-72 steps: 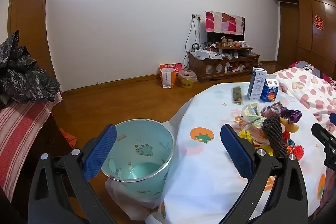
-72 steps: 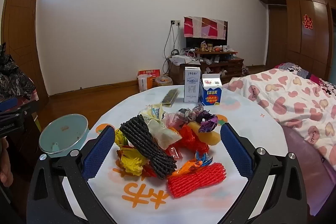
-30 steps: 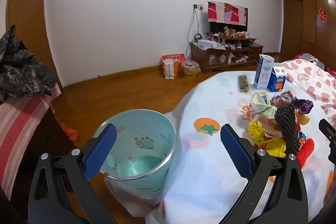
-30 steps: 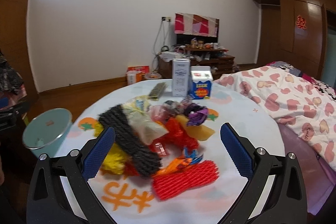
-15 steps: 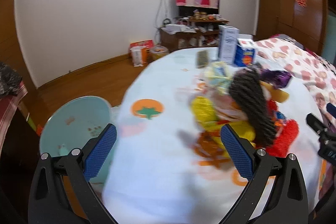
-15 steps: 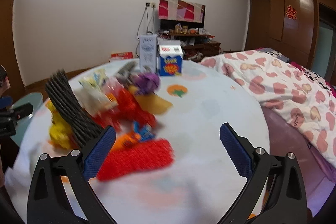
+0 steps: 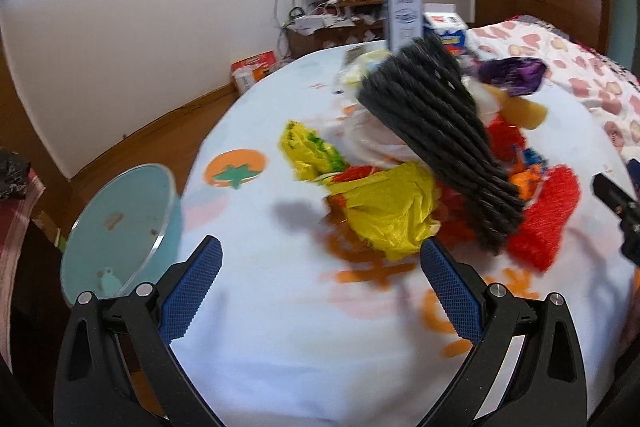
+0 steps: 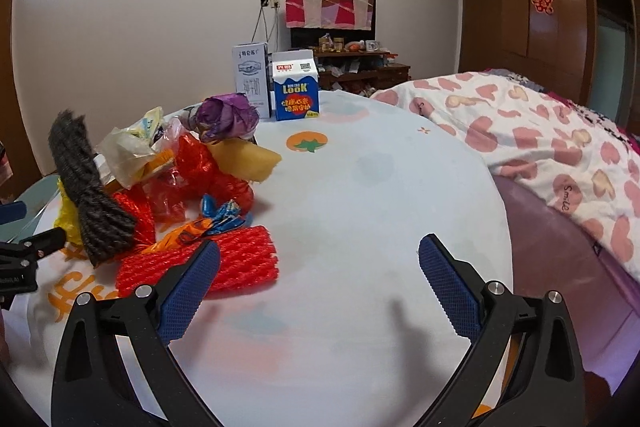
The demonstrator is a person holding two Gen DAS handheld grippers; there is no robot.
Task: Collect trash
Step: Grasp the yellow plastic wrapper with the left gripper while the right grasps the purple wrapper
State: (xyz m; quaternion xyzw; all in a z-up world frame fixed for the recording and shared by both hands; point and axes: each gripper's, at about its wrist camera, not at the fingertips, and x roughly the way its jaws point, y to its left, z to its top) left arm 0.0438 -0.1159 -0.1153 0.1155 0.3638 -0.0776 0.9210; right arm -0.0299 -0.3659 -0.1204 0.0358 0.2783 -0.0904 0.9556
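A heap of trash lies on the round table (image 7: 304, 307): a dark foam net sleeve (image 7: 436, 131) (image 8: 86, 195), a yellow plastic bag (image 7: 388, 211), a red foam net (image 7: 548, 215) (image 8: 236, 263), a purple wrapper (image 8: 226, 117) and a yellow piece (image 8: 250, 159). My left gripper (image 7: 320, 291) is open, just short of the yellow bag. My right gripper (image 8: 318, 287) is open over bare tablecloth (image 8: 360, 207), with its left pad beside the red net. A light blue trash bin (image 7: 120, 223) stands off the table's left edge.
Two cartons, a white one (image 8: 251, 79) and a blue one (image 8: 296, 87), stand at the table's far side. A heart-print quilt (image 8: 540, 131) covers the bed on the right. A TV cabinet (image 8: 360, 67) stands at the far wall.
My left gripper swung from above the bin to the right over the table, close to the trash heap. My right gripper turned right, so the heap now sits at its left.
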